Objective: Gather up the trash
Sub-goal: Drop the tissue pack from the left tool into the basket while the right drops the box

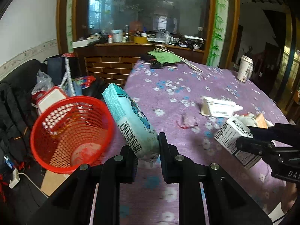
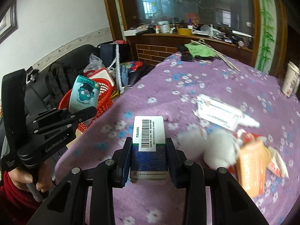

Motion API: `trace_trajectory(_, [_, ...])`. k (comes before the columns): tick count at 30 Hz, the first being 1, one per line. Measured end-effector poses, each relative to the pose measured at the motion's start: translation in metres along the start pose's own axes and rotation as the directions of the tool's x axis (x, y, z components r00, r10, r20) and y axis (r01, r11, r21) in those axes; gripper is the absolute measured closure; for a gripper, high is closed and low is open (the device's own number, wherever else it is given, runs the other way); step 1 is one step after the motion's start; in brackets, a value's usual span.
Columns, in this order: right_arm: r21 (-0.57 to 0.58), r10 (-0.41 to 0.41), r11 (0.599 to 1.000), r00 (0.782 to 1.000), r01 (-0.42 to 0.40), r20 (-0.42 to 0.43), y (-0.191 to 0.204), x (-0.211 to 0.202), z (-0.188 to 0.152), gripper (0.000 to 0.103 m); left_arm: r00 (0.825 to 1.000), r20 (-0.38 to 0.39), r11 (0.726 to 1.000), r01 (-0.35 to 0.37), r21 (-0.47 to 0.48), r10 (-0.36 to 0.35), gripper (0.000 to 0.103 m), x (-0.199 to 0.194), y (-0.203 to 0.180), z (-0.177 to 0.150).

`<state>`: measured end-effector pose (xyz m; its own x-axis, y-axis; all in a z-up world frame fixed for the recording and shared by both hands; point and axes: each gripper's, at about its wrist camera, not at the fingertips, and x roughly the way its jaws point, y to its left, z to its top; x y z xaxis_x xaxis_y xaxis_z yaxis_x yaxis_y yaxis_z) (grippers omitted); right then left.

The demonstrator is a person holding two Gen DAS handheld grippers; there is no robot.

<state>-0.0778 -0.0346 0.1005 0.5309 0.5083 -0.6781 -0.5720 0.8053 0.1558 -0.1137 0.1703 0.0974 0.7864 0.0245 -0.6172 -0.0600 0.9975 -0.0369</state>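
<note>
While the left tongs (image 1: 147, 148) clench a pale blue packet (image 1: 129, 120) raised beside the rim of the red mesh basket (image 1: 71, 131), the right tongs (image 2: 149, 159) grip a small barcoded box (image 2: 149, 146) above the purple flowered table (image 1: 178, 90). More wrappers (image 2: 251, 168) and a flat white carton (image 2: 217, 112) lie on the cloth.

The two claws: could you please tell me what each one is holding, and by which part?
The left claw pinches the teal packet by its lower end; the right claw clamps the small box by its two sides.
</note>
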Motion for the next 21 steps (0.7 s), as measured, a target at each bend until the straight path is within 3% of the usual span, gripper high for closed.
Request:
trace_trajectory(14, [-0.093, 0.152, 0.984, 0.988, -0.154, -0.027, 0.081, 0.063, 0.083, 0.066, 0.992, -0.010, 0.984, -0.127, -0.129, 0.127, 0.084, 0.005, 0.112, 0.004])
trace_trajectory(21, [-0.116, 0.219, 0.967, 0.974, -0.225, -0.065, 0.123, 0.106, 0.115, 0.065, 0.989, -0.032, 0.977, -0.150, -0.151, 0.147, 0.083, 0.017, 0.140, 0.004])
